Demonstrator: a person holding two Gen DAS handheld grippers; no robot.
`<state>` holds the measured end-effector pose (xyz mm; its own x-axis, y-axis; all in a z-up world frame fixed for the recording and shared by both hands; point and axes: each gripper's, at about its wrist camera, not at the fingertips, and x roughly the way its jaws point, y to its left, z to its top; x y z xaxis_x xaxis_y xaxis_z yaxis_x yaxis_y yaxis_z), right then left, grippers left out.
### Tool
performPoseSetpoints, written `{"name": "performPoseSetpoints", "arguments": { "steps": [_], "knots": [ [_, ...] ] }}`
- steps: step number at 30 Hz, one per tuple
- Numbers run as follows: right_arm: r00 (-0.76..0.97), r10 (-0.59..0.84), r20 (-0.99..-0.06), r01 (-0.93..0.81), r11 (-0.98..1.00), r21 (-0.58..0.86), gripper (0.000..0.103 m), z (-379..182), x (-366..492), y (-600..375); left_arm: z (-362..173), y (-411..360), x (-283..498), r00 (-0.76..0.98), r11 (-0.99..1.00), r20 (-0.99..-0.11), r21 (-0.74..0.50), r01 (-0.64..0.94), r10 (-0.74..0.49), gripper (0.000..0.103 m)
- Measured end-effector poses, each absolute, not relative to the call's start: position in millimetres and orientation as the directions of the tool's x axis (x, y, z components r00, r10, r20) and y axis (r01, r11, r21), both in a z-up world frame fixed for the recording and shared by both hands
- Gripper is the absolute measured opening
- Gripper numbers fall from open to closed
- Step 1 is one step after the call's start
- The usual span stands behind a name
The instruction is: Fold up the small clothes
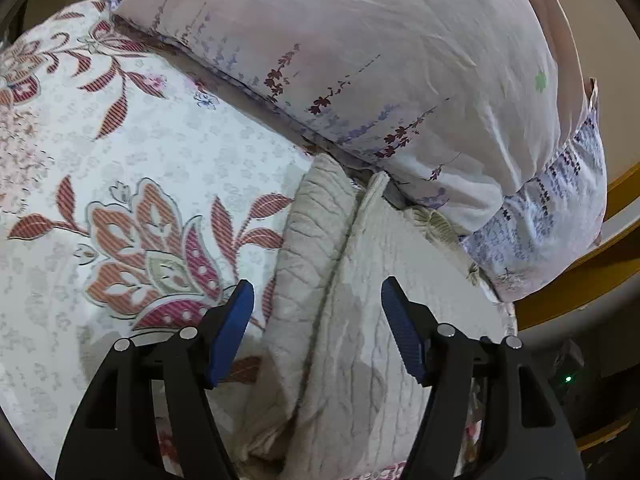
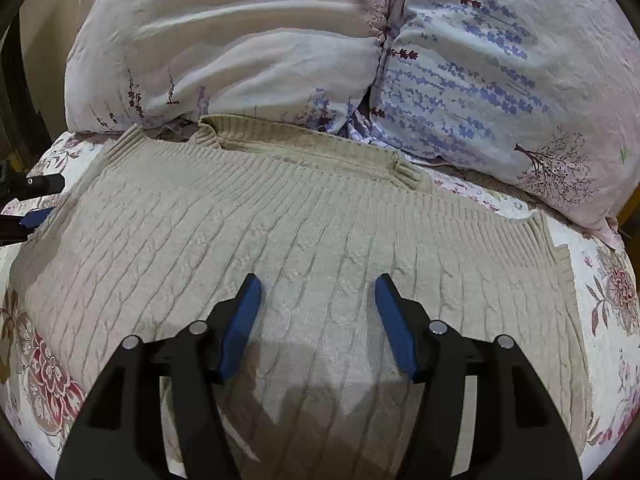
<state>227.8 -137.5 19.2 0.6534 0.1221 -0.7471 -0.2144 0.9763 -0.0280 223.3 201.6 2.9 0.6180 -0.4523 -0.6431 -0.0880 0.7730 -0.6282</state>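
Knitwear fills the middle of both views: a beige cable-knit sweater (image 2: 312, 216) lies spread flat on a floral bedspread (image 2: 612, 292), its ribbed collar (image 2: 304, 136) at the far edge, just short of the pillows. In the right wrist view the right gripper (image 2: 318, 290) hovers over the sweater's body with its blue pads (image 2: 244, 320) set wide apart and nothing between them; cable ribs run away from the tips toward the collar. At the far left of that view part of the left gripper's blue and black tip shows beside the sweater's edge.

In the left wrist view the left gripper (image 1: 318, 292) is likewise spread wide and holds nothing. Ahead of its tips and between them runs a folded strip of the sweater (image 1: 316, 240), doubled over onto the main panel, with a seam-like crease reaching away from the tongs. Left of the left finger lies bare bedspread (image 1: 120, 160) with red and pink flowers. Beyond the sweater, two pale pillows (image 2: 240, 52) printed with lavender sprigs sit side by side, touching, their lower edges resting just past the collar. Right of the pillows in the left view, a wooden bed frame (image 1: 580, 292) curves along the mattress edge.
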Motion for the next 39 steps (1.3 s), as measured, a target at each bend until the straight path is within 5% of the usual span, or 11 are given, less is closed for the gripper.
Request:
{"name": "performPoseSetpoints", "arguments": {
  "steps": [18,25,27,30,39],
  "knots": [
    [0.657,0.13,-0.742,-0.227,0.973,-0.031,0.061,18.5,228.0,-139.8,-0.9,186.5,232.8,0.617,0.741,-0.611,-0.668,-0.065,-0.496,0.064],
    [0.657,0.131,-0.742,-0.229,0.973,-0.03,0.061,18.6,228.0,-139.9,-4.9,177.8,229.8,0.587,0.716,-0.606,-0.696,-0.064,-0.537,0.05],
    [0.657,0.132,-0.742,-0.228,0.973,-0.03,0.061,18.6,227.9,-140.0,-5.6,176.5,230.0,0.583,0.712,-0.607,-0.699,-0.067,-0.541,0.033],
    [0.657,0.134,-0.742,-0.23,0.973,-0.028,0.061,18.5,228.0,-140.4,-3.0,175.2,230.4,0.582,0.704,-0.598,-0.708,-0.062,-0.551,0.022],
    [0.656,0.137,-0.742,-0.234,0.972,-0.026,0.062,18.0,228.8,-140.1,41.8,149.5,229.0,0.615,0.692,-0.516,-0.719,0.068,-0.596,0.018]
  ]
}}
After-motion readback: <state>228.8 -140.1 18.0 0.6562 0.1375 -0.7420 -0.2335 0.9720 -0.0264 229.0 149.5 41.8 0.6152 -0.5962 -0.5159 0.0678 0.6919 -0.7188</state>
